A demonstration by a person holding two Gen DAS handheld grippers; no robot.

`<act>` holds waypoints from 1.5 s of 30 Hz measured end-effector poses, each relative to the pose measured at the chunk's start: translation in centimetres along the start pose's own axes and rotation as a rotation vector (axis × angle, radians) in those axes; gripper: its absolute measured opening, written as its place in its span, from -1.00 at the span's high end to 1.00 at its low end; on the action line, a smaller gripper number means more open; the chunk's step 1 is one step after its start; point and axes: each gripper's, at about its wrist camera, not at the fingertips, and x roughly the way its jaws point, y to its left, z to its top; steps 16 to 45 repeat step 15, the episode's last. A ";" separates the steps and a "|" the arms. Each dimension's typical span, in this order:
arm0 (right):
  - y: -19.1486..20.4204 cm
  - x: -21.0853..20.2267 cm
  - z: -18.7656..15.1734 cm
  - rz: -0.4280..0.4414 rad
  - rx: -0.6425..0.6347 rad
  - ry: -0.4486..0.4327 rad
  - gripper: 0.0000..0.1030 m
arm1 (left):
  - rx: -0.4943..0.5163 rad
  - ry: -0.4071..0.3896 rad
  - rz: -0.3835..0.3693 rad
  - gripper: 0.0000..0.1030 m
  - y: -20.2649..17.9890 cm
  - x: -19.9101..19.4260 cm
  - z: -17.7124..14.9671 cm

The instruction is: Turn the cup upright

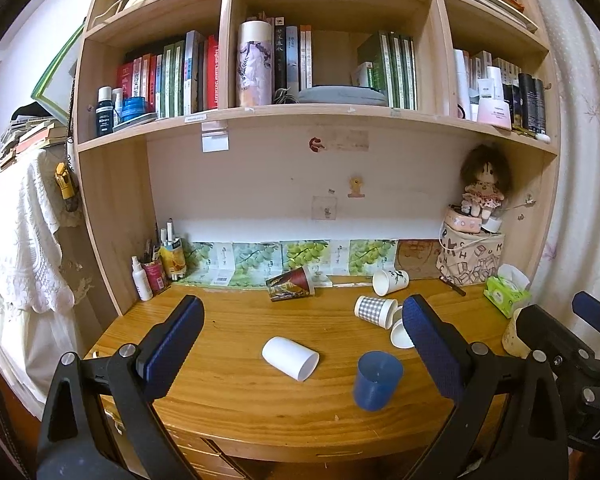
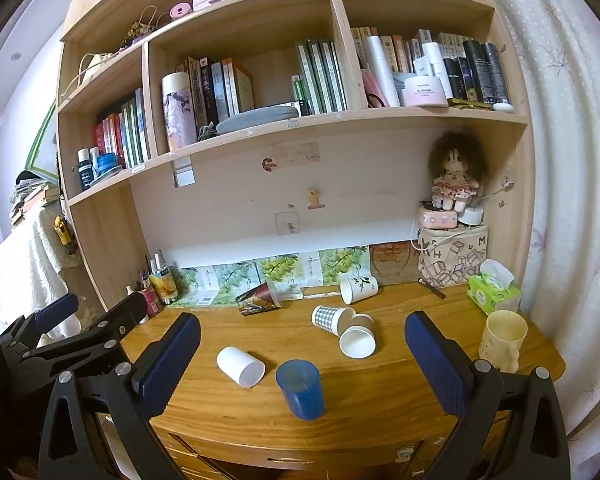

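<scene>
A plain white cup (image 1: 290, 358) (image 2: 240, 366) lies on its side on the wooden desk (image 1: 228, 404) (image 2: 372, 404), mouth toward the front right. A blue cup (image 1: 377, 380) (image 2: 301, 389) stands upright beside it. A checked cup (image 1: 374, 311) (image 2: 332, 319), a white cup (image 1: 401, 333) (image 2: 357, 341), a leaf-print cup (image 1: 390, 281) (image 2: 358, 289) and a dark patterned cup (image 1: 291, 283) (image 2: 259, 298) lie on their sides farther back. A cream cup (image 2: 502, 340) stands upright at the right. My left gripper (image 1: 300, 344) and right gripper (image 2: 302, 356) are open and empty, above the desk's front edge.
A bookshelf rises over the desk. A pen holder and bottles (image 1: 154, 268) stand at the back left. A printed box with a doll (image 1: 470, 256) and a green tissue pack (image 1: 505, 290) (image 2: 492, 290) sit at the back right. A curtain hangs at the right.
</scene>
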 end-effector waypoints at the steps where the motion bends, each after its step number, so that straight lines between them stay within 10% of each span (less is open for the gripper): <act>1: 0.0 0.0 0.0 0.001 0.001 0.000 -0.99 | 0.001 0.002 -0.003 -0.94 0.0 0.0 0.0; 45: -0.3 0.2 -0.4 0.014 0.003 0.022 -0.99 | 0.005 0.007 0.006 -0.94 -0.2 0.1 -0.1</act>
